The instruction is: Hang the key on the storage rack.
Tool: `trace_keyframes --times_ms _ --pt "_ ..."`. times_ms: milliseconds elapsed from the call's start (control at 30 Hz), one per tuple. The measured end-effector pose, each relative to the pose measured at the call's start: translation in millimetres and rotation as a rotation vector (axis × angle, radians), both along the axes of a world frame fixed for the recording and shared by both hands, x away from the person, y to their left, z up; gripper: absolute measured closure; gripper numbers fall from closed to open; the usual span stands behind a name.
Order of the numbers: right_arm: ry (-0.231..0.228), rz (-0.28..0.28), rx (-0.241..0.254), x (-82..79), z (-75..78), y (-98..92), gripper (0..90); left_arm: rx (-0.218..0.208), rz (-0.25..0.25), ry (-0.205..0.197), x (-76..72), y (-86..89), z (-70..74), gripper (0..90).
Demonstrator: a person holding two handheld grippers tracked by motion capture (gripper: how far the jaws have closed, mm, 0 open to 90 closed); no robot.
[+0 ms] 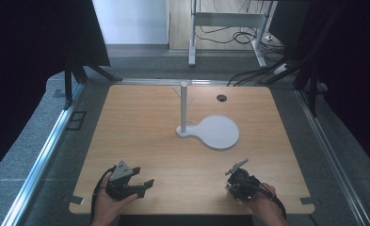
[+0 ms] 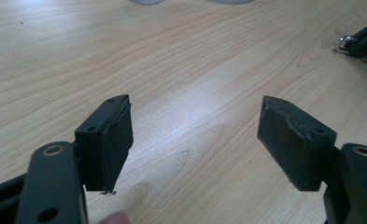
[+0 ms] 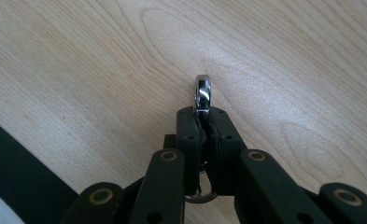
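Chrome ring [image 3: 202,91] pinched, right tongs [image 3: 203,122] level

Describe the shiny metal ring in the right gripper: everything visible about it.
The metal ring looks like polished chrome, smooth and rounded, with bright reflections. In the right gripper view it stands edge-on, pinched between the black pads of the right gripper; its top loop sticks out beyond the jaw tips, and a curved part shows below the pads. Whether it is one ring or linked rings cannot be told. It hangs above the light wooden table; whether it touches the table cannot be told. In the left gripper view it glints at the upper right.
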State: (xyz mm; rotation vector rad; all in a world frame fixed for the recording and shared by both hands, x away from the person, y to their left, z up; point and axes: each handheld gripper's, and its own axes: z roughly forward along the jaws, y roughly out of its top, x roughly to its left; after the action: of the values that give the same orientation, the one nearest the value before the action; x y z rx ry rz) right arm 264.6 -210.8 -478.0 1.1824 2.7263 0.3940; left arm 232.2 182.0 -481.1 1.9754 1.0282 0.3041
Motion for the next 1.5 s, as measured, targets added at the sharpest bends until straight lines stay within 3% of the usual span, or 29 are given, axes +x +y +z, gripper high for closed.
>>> trace_keyframes --times_ms 267,300,433,600,667,767,1500 --pt "-0.023 0.000 0.012 -1.1 -0.2 -3.5 84.8 -0.002 0.005 -0.005 -0.7 0.9 1.9 27.1" --pt "-0.054 -0.010 0.039 -1.5 3.3 -6.7 84.9 -0.003 0.007 -0.006 -0.7 1.3 1.9 27.1" --pt "-0.075 -0.032 0.086 -0.6 11.9 -13.4 85.0 -0.004 0.013 -0.006 -0.7 2.1 2.3 27.1" --pt "-0.097 -0.037 0.107 -1.0 21.5 -19.2 85.0 -0.013 0.007 -0.007 -1.5 1.4 3.3 27.1" --pt "-0.148 -0.038 0.115 -1.1 28.4 -21.1 85.1 -0.009 0.005 -0.005 -1.1 1.5 2.8 27.1" --pt "-0.177 -0.047 0.136 -1.0 34.5 -22.0 85.0 -0.009 0.009 -0.002 -0.7 1.7 2.2 27.1" --pt "-0.286 -0.071 0.247 20.1 69.3 -22.5 85.0 -0.007 0.013 -0.002 -1.2 1.6 2.5 27.1"
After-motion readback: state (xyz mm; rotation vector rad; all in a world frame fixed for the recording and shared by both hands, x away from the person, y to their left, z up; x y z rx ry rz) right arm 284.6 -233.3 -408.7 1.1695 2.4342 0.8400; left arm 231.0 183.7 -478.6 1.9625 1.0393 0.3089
